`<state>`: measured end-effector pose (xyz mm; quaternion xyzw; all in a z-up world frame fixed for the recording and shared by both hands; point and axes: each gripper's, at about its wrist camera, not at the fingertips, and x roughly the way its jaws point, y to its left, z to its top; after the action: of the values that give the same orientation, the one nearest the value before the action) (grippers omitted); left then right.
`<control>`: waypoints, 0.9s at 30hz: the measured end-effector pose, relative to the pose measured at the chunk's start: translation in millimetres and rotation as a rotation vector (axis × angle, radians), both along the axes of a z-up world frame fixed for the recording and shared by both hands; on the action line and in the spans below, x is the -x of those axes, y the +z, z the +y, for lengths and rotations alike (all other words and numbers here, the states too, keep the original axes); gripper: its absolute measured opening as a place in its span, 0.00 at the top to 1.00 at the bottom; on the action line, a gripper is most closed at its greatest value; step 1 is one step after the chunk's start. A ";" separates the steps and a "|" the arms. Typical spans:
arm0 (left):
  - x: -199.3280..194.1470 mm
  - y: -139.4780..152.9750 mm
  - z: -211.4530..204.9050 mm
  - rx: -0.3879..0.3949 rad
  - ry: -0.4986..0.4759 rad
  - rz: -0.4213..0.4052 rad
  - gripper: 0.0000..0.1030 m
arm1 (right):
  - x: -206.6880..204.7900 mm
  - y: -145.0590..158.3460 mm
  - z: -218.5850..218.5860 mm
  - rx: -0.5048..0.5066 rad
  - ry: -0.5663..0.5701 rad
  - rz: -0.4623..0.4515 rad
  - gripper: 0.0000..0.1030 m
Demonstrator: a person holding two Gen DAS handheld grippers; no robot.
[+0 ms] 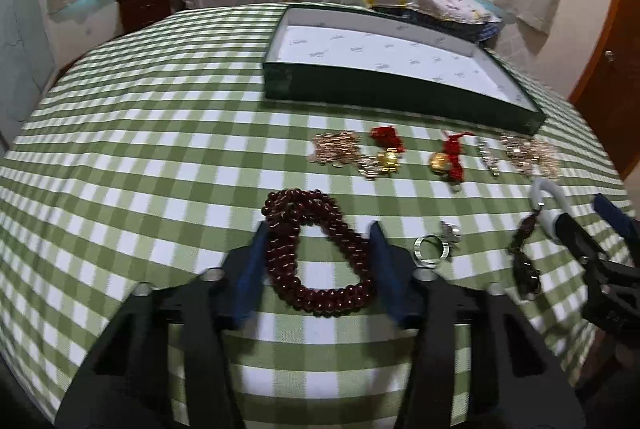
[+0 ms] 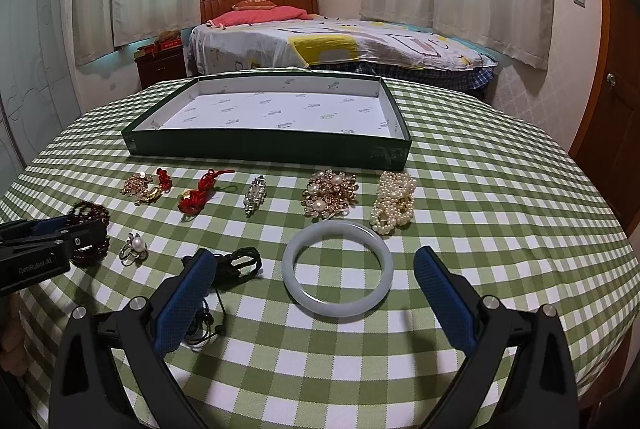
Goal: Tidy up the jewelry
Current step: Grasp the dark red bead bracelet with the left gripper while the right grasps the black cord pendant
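while the tray waits bare, both grippers pick their first pieces

as the sorting has barely started, the shallow dark-green cardboard tray with a white printed lining [image 2: 264,145] sits bare at the far side of the green-and-white checked tablecloth [image 1: 140,149], and every piece still lies on the cloth in front of it.

the left gripper [image 1: 318,261] straddles the loop of dark red round beads [image 1: 316,257]. its blue pads [image 1: 250,271] stand narrowed on either side of the strand, right at the beads; whether they already press on it i cannot tell from this blurred view. the step in hand looks like the first pick-up.

the right gripper [image 2: 316,293] is spread wide, its fingers flanking the pale, milky jade-like bangle [image 2: 337,268] without touching it. the left finger stands over a black braided cord bracelet [image 2: 236,263].

nearby lie a small pearl ring [image 2: 134,248], two gold brooches and a coil of small white pearls [image 2: 392,201].

the next move calls for the left pads to pinch the bead strand firmly, lift it clear without dragging the cloth, and carry it over the tray's near wall. a loose loop may slip or swing, so a slow lift seems wise.
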<state>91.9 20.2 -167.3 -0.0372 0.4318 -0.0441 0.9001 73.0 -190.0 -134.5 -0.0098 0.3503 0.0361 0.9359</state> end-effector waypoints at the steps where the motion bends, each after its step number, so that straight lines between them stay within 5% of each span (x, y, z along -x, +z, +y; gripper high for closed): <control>1: -0.2 0.5 -0.6 0.000 -0.008 -0.001 0.64 | -0.5 0.3 1.1 -0.002 0.003 0.001 0.05; 4: 0.4 1.9 -4.3 -0.008 -0.026 -0.011 0.79 | 1.2 1.5 4.4 -0.009 0.015 -0.002 0.06; 13: 1.4 5.5 2.2 -0.010 -0.004 -0.020 0.84 | 10.7 4.4 24.5 -0.034 0.112 0.010 0.08; 14: 1.5 5.6 2.4 -0.010 -0.004 -0.021 0.84 | 11.9 4.4 27.0 -0.032 0.123 0.012 0.10; 17: 2.5 5.6 3.0 -0.008 -0.004 -0.021 0.85 | 14.5 2.3 33.7 -0.031 0.158 0.036 0.45; 27: 3.9 6.3 4.1 0.001 -0.003 -0.021 0.86 | 21.3 -5.5 46.4 -0.024 0.231 0.098 0.61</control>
<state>88.0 24.3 -161.0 -0.0368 0.4224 -0.0460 0.9045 51.6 -143.6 -140.0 -0.0372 0.3916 0.1483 0.9073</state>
